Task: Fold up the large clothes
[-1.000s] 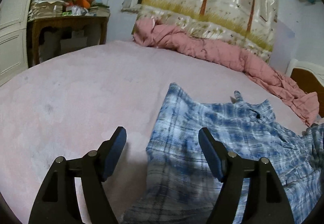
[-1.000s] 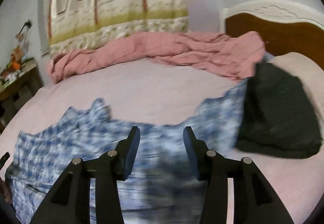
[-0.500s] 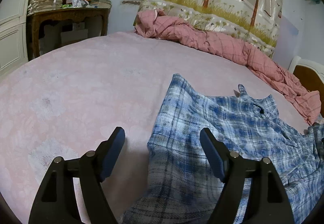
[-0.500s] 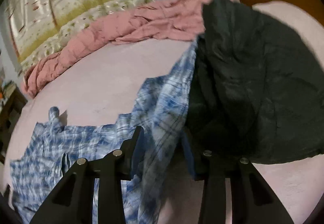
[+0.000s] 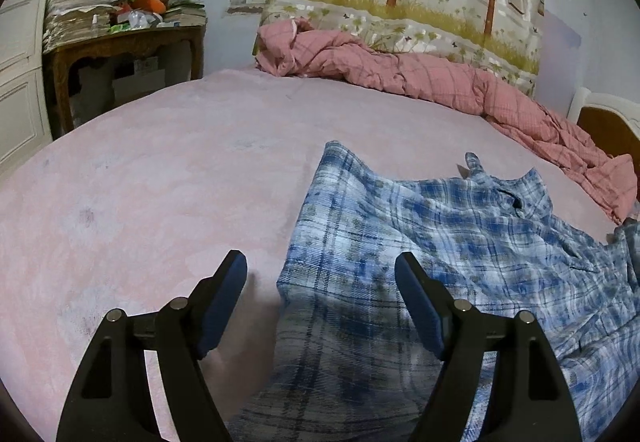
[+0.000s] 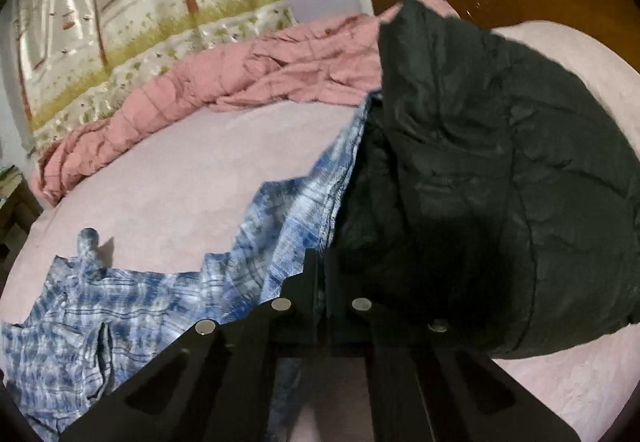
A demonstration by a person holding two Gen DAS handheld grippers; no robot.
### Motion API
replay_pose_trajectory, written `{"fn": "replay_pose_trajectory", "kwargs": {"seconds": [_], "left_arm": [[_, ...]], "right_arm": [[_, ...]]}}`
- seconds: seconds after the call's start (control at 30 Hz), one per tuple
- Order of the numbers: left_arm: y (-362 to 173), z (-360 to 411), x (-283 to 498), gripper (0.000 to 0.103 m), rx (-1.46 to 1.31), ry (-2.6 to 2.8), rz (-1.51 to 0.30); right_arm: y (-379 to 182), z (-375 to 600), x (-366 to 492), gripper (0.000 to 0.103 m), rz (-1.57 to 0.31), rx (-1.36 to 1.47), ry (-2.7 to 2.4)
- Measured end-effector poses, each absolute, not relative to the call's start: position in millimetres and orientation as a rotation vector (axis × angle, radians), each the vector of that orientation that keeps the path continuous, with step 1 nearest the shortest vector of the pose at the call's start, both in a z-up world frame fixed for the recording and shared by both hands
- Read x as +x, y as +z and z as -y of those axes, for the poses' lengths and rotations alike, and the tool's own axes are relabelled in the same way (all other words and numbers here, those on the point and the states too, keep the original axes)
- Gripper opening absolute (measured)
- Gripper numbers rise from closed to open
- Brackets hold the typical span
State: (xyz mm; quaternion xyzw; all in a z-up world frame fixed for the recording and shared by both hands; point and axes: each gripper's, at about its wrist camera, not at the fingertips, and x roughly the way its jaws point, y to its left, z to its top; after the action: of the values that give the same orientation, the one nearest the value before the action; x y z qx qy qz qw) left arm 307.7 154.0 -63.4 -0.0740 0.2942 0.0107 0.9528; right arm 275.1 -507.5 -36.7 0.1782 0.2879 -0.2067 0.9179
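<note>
here the left gripper [image 5: 320, 282] gapes over the plaid shirt [image 5: 420, 242], the right gripper [image 6: 320, 274] pinching its sleeve.

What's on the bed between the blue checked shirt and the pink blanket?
Nothing. In the left wrist view, only bare pink bed cover lies between the blue checked shirt and the pink blanket.

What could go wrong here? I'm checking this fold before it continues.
The right hand-held gripper is shut on the plaid shirt right beside the black jacket; it might drag the jacket too. The left hand-held gripper is open over the hem, so that end may slide.
</note>
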Motion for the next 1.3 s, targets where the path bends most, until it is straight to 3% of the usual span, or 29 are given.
{"fn": "replay_pose_trajectory", "kwargs": {"seconds": [0.23,0.37,0.57,0.63,0.7,0.73,0.9,1.07,1.13,1.17,1.2,1.3], "left_arm": [[-63.5,-155.4,308.0,0.075,-0.146,0.019,-0.589],[-62.8,-154.5,307.5,0.075,-0.145,0.018,-0.584],[-63.2,-155.9,307.8,0.075,-0.161,0.013,-0.581],[-63.5,-155.8,306.8,0.075,-0.166,0.012,-0.584],[-63.6,-155.6,306.9,0.075,-0.162,0.012,-0.585],[-63.6,-155.6,306.3,0.075,-0.160,0.011,-0.585],[-63.2,-151.9,306.4,0.075,-0.148,0.010,-0.583],[-63.3,-151.7,306.4,0.075,-0.149,0.010,-0.585],[-63.1,-151.0,305.9,0.075,-0.147,0.009,-0.584],[-63.1,-151.2,306.0,0.075,-0.146,0.009,-0.583],[-63.0,-151.5,306.1,0.075,-0.146,0.009,-0.583],[-63.4,-150.3,306.9,0.075,-0.145,0.005,-0.584]], "right_arm": [[1.8,468.8,244.6,0.002,-0.508,0.312,-0.276],[13.1,417.6,233.3,0.002,-0.578,0.224,-0.100],[-34.3,343.5,230.0,0.003,-0.761,0.081,-0.046],[-37.2,330.3,222.0,0.015,-0.751,0.038,-0.057],[-28.6,330.3,214.5,0.042,-0.701,0.062,-0.046],[-22.2,338.1,215.8,0.043,-0.686,0.096,-0.064],[-7.0,405.8,244.4,0.043,-0.677,0.360,-0.186],[-35.3,453.5,301.8,0.043,-0.803,0.540,-0.186],[-48.9,456.8,316.1,0.032,-0.835,0.568,-0.193],[-53.0,455.5,320.7,0.013,-0.838,0.568,-0.212],[-54.2,451.0,322.6,0.003,-0.823,0.563,-0.214],[-36.6,419.3,317.6,0.003,-0.710,0.415,-0.248]]}}
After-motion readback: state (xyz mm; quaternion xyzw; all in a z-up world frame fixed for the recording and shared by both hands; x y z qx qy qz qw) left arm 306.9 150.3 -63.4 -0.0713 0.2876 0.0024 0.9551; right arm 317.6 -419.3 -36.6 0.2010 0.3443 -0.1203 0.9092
